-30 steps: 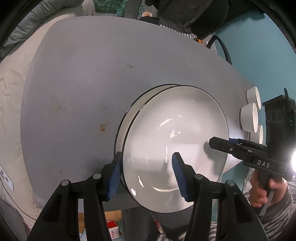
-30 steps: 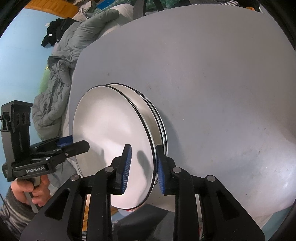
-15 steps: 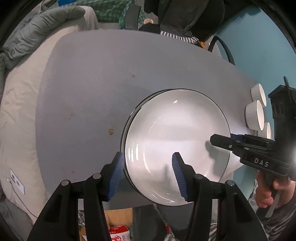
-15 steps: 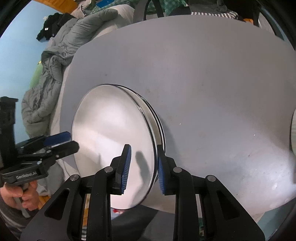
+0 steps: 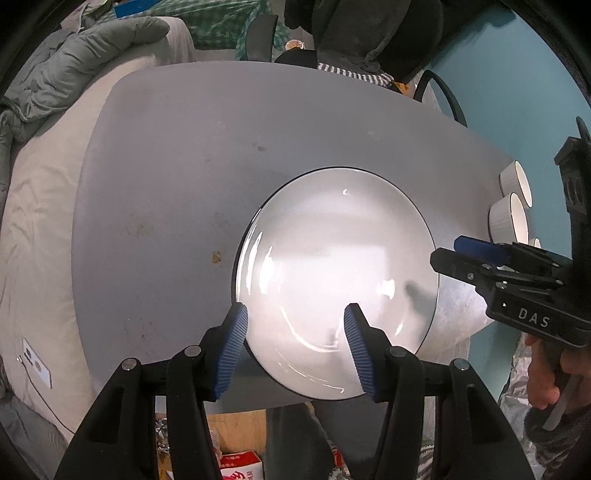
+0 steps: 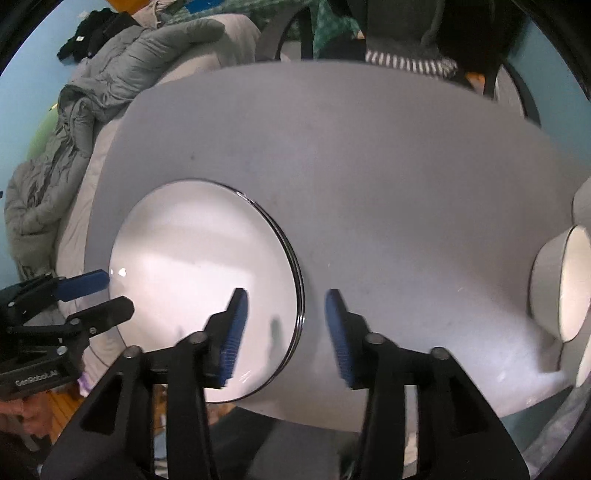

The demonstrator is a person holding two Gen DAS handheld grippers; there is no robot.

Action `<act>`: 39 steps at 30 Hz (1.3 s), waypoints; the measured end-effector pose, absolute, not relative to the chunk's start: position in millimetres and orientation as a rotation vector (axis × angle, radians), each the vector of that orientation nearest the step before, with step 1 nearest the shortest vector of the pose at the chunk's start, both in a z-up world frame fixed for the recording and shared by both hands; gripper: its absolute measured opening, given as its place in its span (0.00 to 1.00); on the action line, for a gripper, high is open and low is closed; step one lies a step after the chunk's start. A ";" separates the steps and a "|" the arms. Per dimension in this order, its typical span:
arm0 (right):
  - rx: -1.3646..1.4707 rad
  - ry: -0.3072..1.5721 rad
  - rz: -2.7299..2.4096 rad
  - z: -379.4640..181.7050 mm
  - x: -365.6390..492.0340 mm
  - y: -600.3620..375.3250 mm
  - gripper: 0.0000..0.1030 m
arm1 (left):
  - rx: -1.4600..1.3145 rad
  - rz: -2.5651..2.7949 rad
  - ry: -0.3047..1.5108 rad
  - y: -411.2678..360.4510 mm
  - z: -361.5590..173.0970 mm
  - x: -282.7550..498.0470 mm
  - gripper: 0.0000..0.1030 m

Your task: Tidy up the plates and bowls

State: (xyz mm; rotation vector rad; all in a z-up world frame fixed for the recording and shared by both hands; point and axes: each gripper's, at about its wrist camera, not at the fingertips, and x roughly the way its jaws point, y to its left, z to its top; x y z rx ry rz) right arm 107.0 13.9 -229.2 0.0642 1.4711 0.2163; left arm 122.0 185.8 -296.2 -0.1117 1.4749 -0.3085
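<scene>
A stack of white plates with black rims (image 5: 336,280) lies flat on the grey table near its front edge; it also shows in the right wrist view (image 6: 207,288). My left gripper (image 5: 293,350) is open, its fingers straddling the stack's near-left rim without holding it. My right gripper (image 6: 284,336) is open and empty, astride the stack's right rim. It also shows in the left wrist view (image 5: 454,254) beside the stack's right edge. White ribbed bowls with black rims (image 5: 511,218) stand at the table's right end, also in the right wrist view (image 6: 561,284).
The grey table (image 5: 184,177) has a few brown stains (image 5: 216,256). A bed with a grey quilt (image 5: 66,74) lies to the left. A dark chair with clothes (image 5: 351,33) stands behind the table. A teal wall (image 5: 517,74) is at the right.
The top plate, tilted and held by my right gripper, has come down flat on the stack. My right gripper has opened and let it go. Both grippers have drawn back and up.
</scene>
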 end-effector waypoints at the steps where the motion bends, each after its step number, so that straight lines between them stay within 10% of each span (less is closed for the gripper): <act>1: 0.053 1.470 0.217 -228.1 107.3 14.3 0.47 | -0.113 -0.310 1.472 186.8 -295.1 121.3 0.54; 39: 0.490 1.251 -0.271 -128.2 -21.8 -323.6 0.64 | 0.033 -0.644 1.373 -90.2 -223.6 134.4 0.74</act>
